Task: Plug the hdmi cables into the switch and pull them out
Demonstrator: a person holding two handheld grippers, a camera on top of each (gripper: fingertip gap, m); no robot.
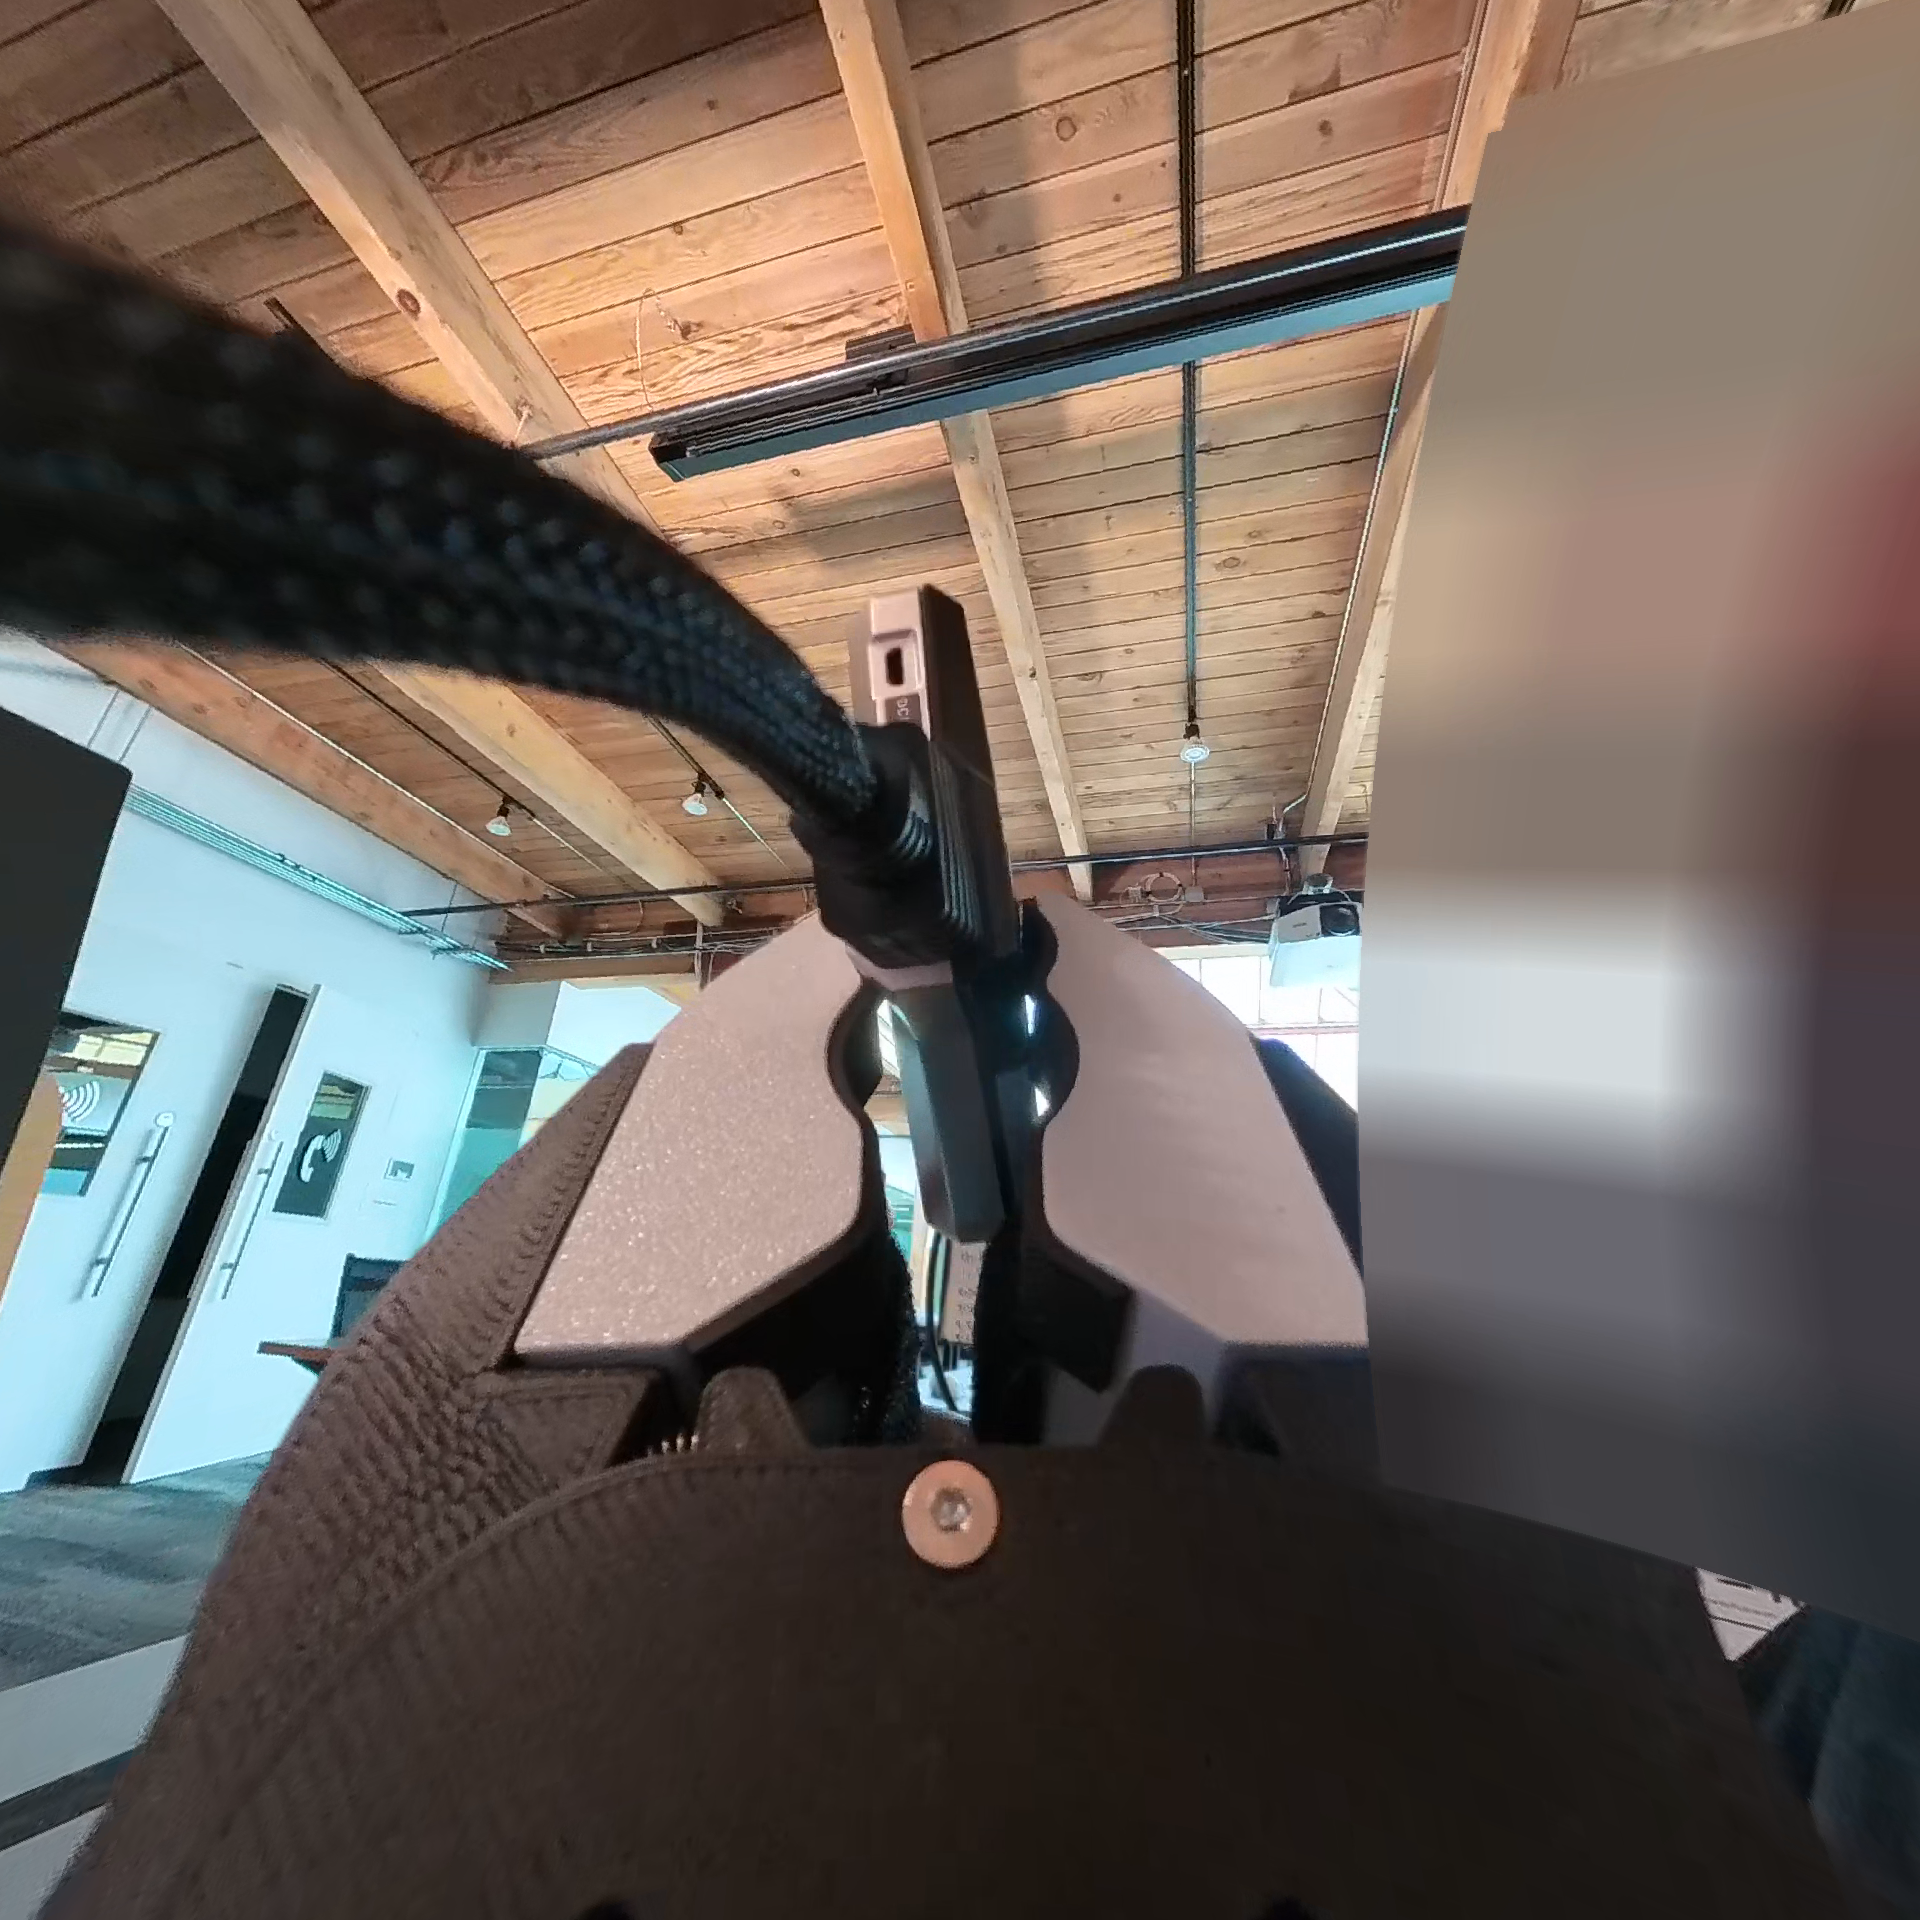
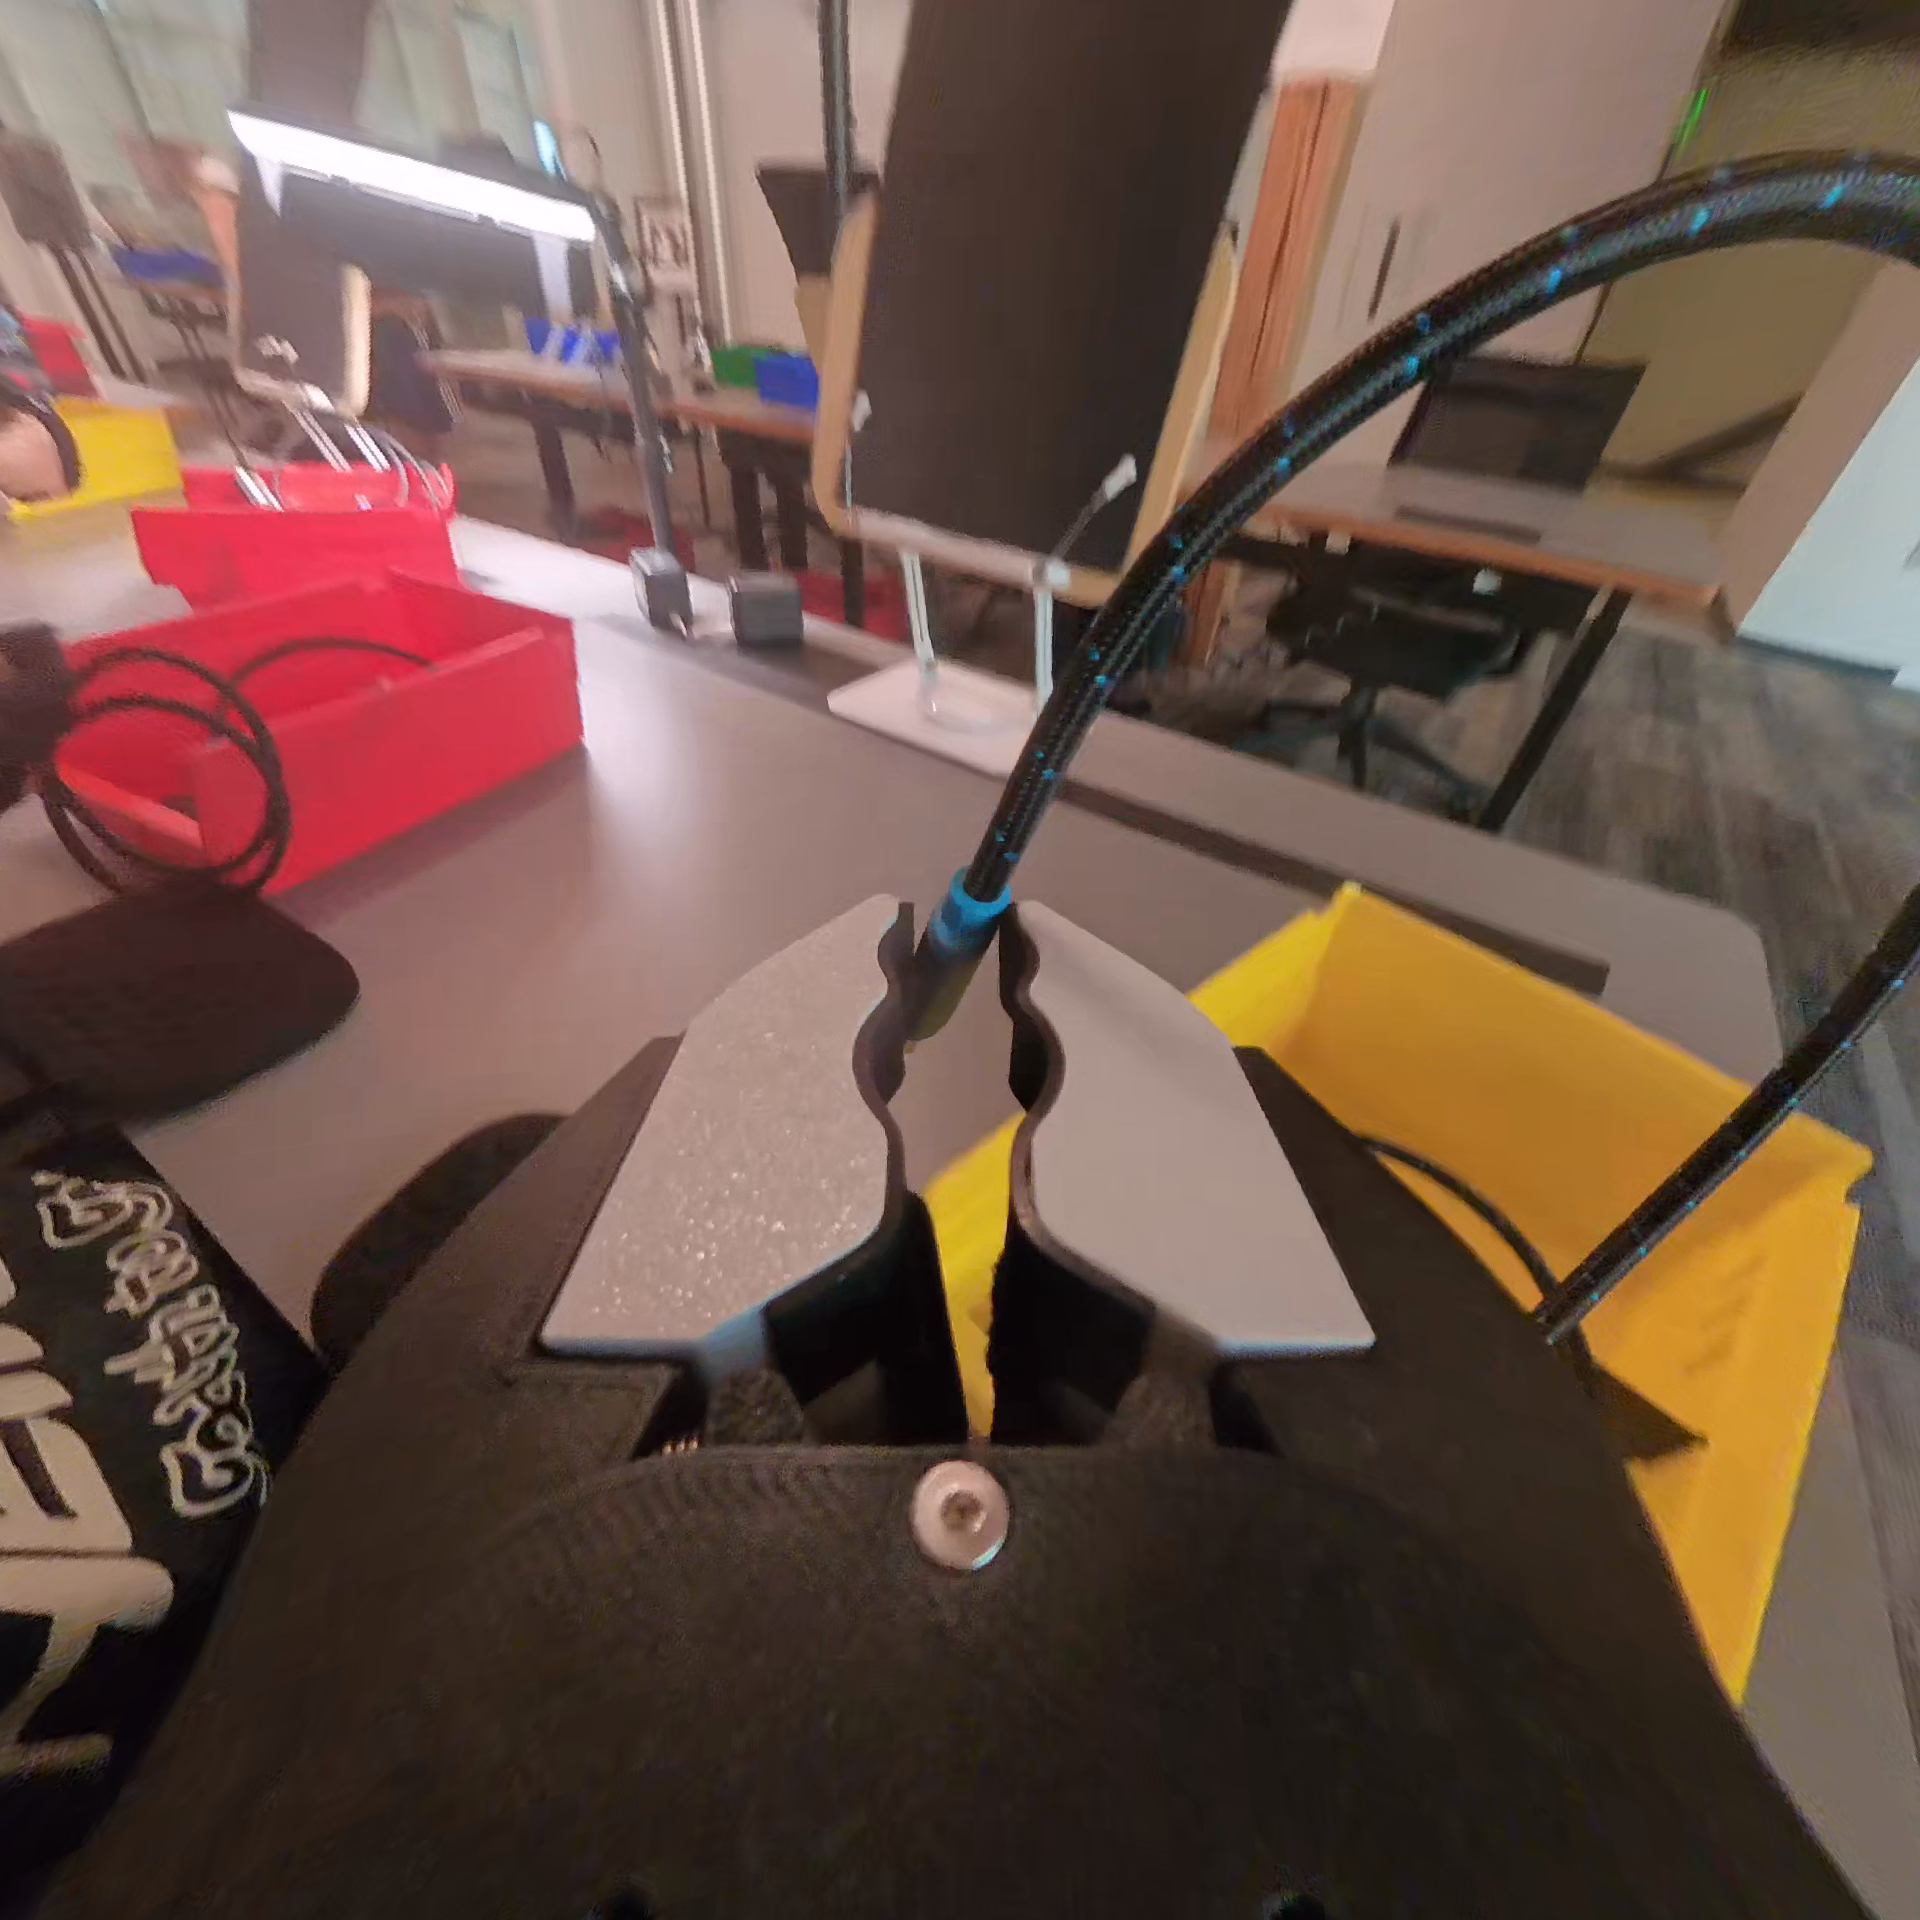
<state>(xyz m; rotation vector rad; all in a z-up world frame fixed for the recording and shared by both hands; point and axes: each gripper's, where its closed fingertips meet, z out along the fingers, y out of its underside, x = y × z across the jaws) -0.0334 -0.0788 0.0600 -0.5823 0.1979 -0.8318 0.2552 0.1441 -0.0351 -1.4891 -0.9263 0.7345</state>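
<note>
In the left wrist view my left gripper [image 1: 961, 940] is shut on a flat black HDMI switch [image 1: 951, 790], held edge-on and pointing up at the ceiling. A thick black braided cable [image 1: 416, 520] is plugged into the switch's left side; a free port shows above it near the top. In the right wrist view my right gripper [image 2: 951, 920] is shut on the plug [image 2: 940, 982] of a black-and-blue braided HDMI cable [image 2: 1195, 530]. That cable arcs up to the right and comes back down over a yellow bin. The plug's tip is hidden between the fingers.
A yellow bin [image 2: 1558, 1174] sits on the grey table [image 2: 675, 831] under my right gripper. Red bins [image 2: 343, 717] with coiled black cables lie at left. A black pad [image 2: 166, 987] lies near them. A blurred patch fills the right of the left wrist view.
</note>
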